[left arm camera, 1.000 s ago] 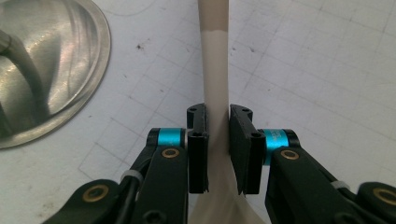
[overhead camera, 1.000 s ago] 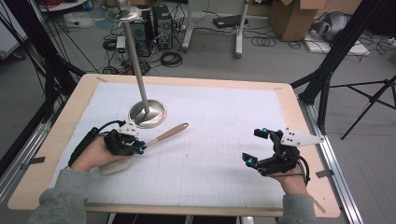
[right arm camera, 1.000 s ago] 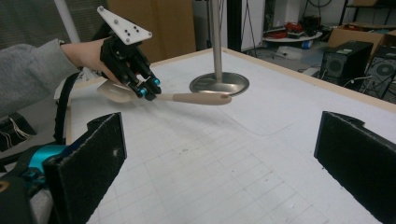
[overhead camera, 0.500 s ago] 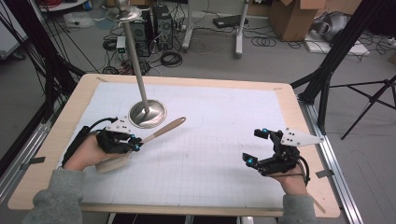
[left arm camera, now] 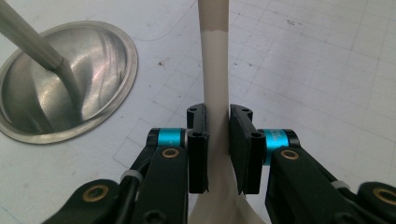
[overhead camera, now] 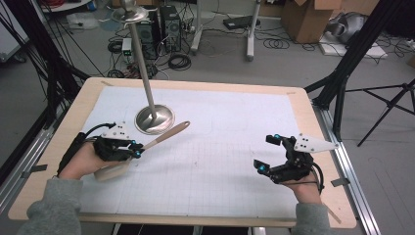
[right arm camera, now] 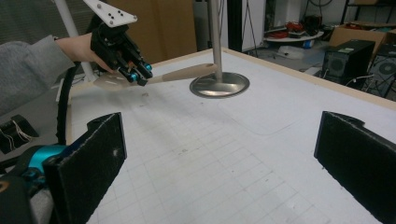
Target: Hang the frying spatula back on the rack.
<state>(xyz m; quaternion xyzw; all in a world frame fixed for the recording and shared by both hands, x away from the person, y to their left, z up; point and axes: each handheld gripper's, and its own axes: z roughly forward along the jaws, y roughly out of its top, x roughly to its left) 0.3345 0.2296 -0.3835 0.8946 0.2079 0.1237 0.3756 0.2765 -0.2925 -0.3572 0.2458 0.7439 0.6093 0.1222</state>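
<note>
A pale wooden spatula (overhead camera: 161, 137) hangs just above the white mat, handle pointing toward the metal stand's round base (overhead camera: 154, 118). My left gripper (overhead camera: 135, 150) is shut on the spatula's neck; in the left gripper view the black pads (left arm camera: 198, 140) press both sides of the spatula (left arm camera: 214, 79), with the stand base (left arm camera: 65, 88) to the left. The spatula's blade (overhead camera: 110, 171) lies under the hand. My right gripper (overhead camera: 266, 152) rests at the table's right, jaws wide apart with nothing between them. From the right gripper view, the left gripper (right arm camera: 138, 74) and spatula (right arm camera: 182, 73) sit at the far left.
A tall metal pole (overhead camera: 142, 63) rises from the stand base. A white gridded mat (overhead camera: 220, 142) covers the wooden table (overhead camera: 313, 122). Computer towers (overhead camera: 156, 24), cables and tripod legs (overhead camera: 386, 103) stand on the floor beyond the table.
My left gripper has lifted the spatula slightly and swung its handle closer to the stand base. The right gripper has stayed put.
</note>
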